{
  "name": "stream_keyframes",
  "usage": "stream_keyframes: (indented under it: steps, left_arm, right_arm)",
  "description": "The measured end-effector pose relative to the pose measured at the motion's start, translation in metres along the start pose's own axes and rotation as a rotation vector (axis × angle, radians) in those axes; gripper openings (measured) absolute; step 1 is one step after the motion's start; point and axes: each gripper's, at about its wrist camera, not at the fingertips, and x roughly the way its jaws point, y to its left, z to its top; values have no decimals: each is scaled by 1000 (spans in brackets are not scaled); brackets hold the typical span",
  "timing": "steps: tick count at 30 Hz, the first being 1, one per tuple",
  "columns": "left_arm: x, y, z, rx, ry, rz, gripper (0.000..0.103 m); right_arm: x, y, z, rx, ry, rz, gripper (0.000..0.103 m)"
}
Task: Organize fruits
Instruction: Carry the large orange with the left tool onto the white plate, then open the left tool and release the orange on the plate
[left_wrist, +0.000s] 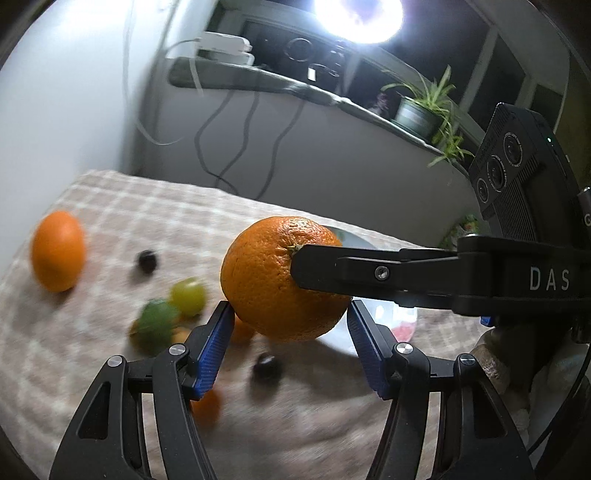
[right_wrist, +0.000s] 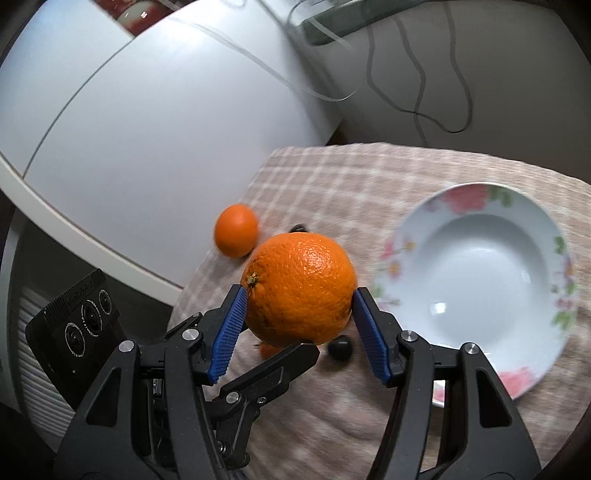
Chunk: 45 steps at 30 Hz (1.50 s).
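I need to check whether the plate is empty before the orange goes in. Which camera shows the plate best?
The right wrist view: the plate shows almost whole, its floral rim and bare white well in plain sight. In the left wrist view only slivers of it show, behind the big orange and the right gripper.

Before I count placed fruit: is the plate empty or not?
Empty: the floral plate shows a bare white basin, and the big orange is off it, between the gripper pads.

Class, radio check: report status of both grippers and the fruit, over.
Right gripper shut on big orange. Left gripper open around it, pads flanking. Plate empty, nothing blocking.
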Motion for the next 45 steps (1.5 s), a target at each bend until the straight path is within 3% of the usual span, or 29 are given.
stream_keyframes:
  steps: [9,19,32,45]
  left_arm:
    - [44,-38,6,36,66,-57,63]
    - [84,-51,19,44,124,-49,63]
    - [104,-54,21,48,162,-11,63]
    - [101,-55,22,85,154,22,63]
  right_arm:
    - [-27,-62,-1,93,-42,-51,62]
    - [-22,-111,11,178,-66,-61,62]
    - [2,-120,20,161,-24,-109,62]
    - [-3,-111,21,126,-37,-144,63]
